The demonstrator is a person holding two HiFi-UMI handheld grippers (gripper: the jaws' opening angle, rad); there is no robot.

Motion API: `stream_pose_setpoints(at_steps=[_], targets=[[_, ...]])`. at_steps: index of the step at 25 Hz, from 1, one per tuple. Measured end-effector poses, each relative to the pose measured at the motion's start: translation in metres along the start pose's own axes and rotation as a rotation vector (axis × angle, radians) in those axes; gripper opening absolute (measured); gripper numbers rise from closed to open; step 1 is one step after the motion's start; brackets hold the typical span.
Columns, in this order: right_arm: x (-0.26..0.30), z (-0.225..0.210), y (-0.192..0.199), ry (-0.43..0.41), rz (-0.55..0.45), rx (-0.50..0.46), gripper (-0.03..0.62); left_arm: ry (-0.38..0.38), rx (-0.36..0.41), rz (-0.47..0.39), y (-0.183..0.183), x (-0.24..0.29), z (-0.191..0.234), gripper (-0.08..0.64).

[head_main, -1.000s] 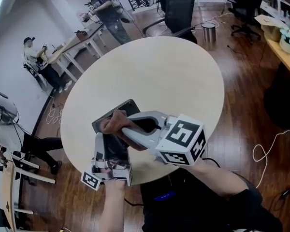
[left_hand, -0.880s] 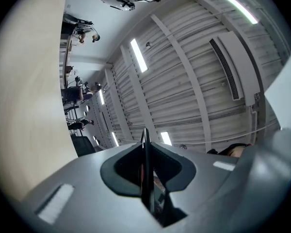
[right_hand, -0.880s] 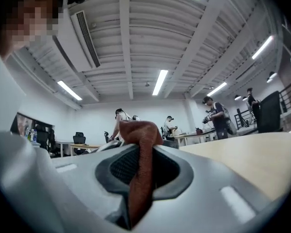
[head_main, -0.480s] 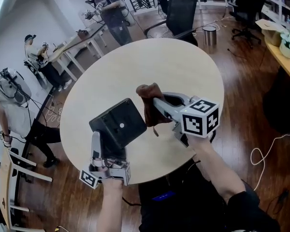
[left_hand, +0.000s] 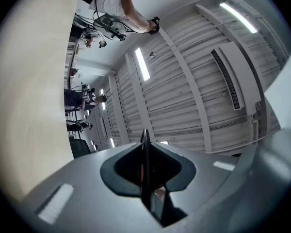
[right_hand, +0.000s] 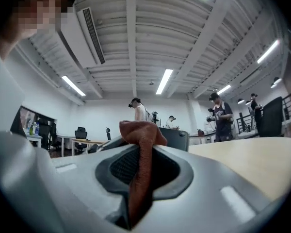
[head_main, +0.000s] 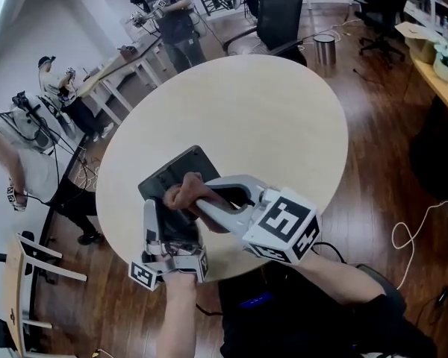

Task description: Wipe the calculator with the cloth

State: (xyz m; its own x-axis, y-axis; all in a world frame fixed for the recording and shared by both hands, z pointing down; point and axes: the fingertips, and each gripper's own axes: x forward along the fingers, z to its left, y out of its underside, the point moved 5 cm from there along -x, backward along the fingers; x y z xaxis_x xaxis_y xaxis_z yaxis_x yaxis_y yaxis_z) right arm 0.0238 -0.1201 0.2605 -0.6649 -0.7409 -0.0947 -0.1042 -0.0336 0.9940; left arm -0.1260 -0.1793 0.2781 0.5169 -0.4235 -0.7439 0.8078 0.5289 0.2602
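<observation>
Back from the right, the right tool point(head_main: 188, 198) has come onto the calculator point(head_main: 166, 176) again. It lies level, jaws squeezed tight on a soft, crumpled brown cloth point(head_main: 178, 192) that touches the dark flat face. The left tool point(head_main: 172, 233) points up, pinching the calculator's thin lower edge over the round, pale, smooth desk point(head_main: 269, 118). Beyond are a dark wood floor point(head_main: 373, 125) and black office chairs point(head_main: 278, 13).

cloth point(head_main: 181, 193) rust-brown | calculator point(head_main: 169, 174) black | table point(head_main: 246, 118) pale cream | cube point(head_main: 282, 226) black-white markers
</observation>
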Motion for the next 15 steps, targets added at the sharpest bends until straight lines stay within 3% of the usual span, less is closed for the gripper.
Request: stream_pose_setpoints(at_steps=[5,9,12,15], targets=[[-0.028,-0.06,0.015,0.151,0.006,0.048,0.067,0.011,-0.001,-0.018,0.005,-0.001,0.001,0.058],[-0.051,-0.093,0.025,0.253,-0.009,0.143,0.067,0.014,-0.02,-0.044,0.002,-0.002,0.004,0.055],[-0.043,-0.065,0.007,0.188,-0.06,0.14,0.067,0.0,-0.018,-0.062,-0.009,-0.001,0.004,0.055],[-0.02,-0.006,-0.007,0.052,-0.059,0.044,0.067,-0.017,-0.02,-0.086,-0.014,-0.001,0.003,0.055]])
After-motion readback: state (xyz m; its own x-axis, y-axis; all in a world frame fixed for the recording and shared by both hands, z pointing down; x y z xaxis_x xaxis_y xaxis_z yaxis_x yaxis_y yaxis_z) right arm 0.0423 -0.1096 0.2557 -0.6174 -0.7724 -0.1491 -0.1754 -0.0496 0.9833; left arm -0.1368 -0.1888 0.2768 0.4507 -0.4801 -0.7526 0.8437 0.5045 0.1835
